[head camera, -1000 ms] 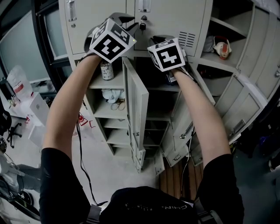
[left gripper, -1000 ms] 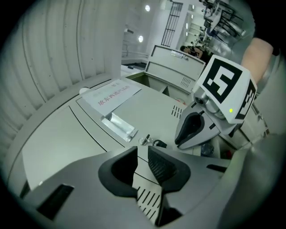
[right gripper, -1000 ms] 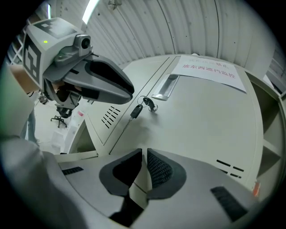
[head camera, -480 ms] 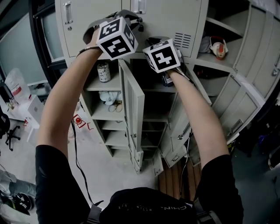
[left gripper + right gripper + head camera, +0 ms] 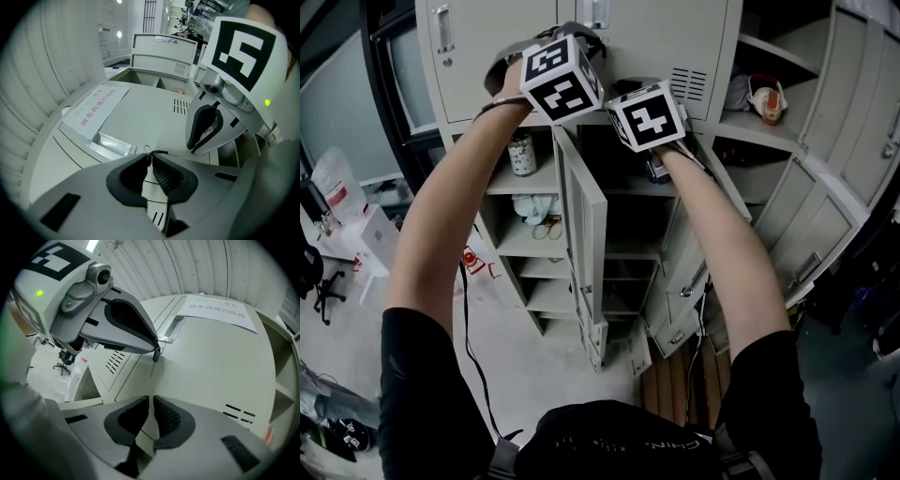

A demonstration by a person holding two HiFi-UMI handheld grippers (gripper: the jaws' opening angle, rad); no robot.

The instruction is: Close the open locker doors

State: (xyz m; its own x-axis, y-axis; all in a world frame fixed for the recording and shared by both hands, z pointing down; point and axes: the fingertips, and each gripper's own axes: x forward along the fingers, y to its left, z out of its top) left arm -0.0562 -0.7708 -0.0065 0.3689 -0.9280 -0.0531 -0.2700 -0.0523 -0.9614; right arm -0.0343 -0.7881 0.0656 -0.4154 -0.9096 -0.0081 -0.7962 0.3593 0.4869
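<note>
A grey locker bank (image 5: 487, 56) fills the head view, its upper doors closed. The open locker door (image 5: 586, 234) stands out from it edge-on, swung wide and untouched. To the right of that door more open doors (image 5: 825, 220) hang out from a dark row of compartments, one of them just beside it and leaning low. The person's forearms (image 5: 441, 234) reach over the door on both sides. A black cable (image 5: 469, 319) trails across the floor (image 5: 534, 375) to the left of the door.

Above the door, a paper notice (image 5: 96, 110) with red print is stuck on a closed upper door. The left gripper (image 5: 148, 157) is up there too; its jaws are closing, and their tips pinch the ring of a key (image 5: 154, 357) that sits in that upper door's lock. The right gripper (image 5: 151, 401) hangs close beside it, above and right of the open door, with its jaws together and nothing in them.

Left of the door, open shelves hold a jar (image 5: 522, 153) and, below it, a bundled cloth (image 5: 536, 204). Far right of the door a red and white thing (image 5: 769, 98) lies on a shelf
</note>
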